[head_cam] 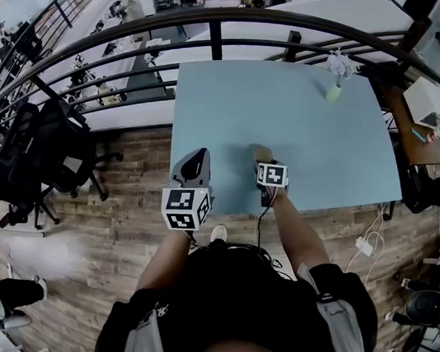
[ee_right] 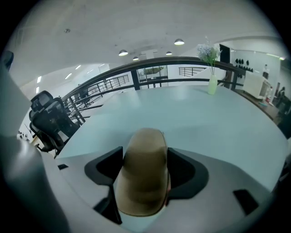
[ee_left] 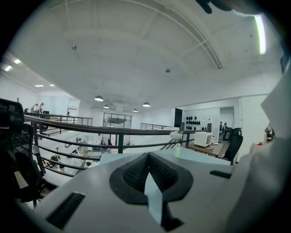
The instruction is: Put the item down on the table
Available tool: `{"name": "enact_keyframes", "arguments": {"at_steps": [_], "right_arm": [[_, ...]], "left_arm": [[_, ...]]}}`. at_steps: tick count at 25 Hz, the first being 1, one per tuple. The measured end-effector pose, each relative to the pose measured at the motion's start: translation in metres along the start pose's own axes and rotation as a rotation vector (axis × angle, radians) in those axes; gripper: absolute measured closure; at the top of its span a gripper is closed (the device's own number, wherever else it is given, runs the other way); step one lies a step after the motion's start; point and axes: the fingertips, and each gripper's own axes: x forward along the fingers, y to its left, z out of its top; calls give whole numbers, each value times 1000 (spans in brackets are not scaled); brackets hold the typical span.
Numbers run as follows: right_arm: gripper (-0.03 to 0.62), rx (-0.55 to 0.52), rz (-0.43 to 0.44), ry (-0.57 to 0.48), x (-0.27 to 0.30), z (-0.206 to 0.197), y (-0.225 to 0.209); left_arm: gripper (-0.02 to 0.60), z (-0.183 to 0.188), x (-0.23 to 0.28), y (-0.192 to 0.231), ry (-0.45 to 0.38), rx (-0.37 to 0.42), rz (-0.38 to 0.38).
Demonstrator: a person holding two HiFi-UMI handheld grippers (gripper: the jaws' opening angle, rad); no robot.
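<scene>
Entry: tan rounded item (ee_right: 143, 179), am pinching it in right gripper (head_cam: 263, 160) over blue table (head_cam: 314, 128) for set-down; left gripper (ee_left: 148, 169) closed, empty.

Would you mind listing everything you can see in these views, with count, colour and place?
table: one, light blue, centre, in front of the person
tan item: one, tan-brown, between the right gripper's jaws, over the table's near edge
vase of flowers: one, pale green with white blooms, table's far right corner
railing: one, black, curving behind the table
office chair: one, black, left of the table
white box: one, on the side desk at right
floor: brown wood planks
left gripper: grey, jaws together, empty, at the table's near left corner
right gripper: grey, closed on the tan item
</scene>
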Motion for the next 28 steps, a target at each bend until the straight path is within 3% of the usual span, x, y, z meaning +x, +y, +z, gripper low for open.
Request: {"name": "enact_keyframes", "arguments": {"at_steps": [5, 8, 12, 16, 23, 28], "right_arm": [[278, 1, 5, -85, -20, 28, 9], [323, 3, 37, -181, -46, 55, 20], [409, -15, 54, -379, -98, 105, 37], [582, -17, -7, -614, -167, 150, 39], [594, -69, -8, -877, -267, 185, 55], [592, -82, 45, -929, -298, 180, 64]], "left_arm": [[568, 8, -6, 1, -19, 2, 6], [568, 13, -8, -1, -32, 6, -1], [568, 20, -8, 1, -54, 5, -13], [568, 28, -6, -2, -74, 6, -30], [568, 39, -3, -11, -102, 22, -70], [568, 44, -1, -22, -110, 36, -100]]}}
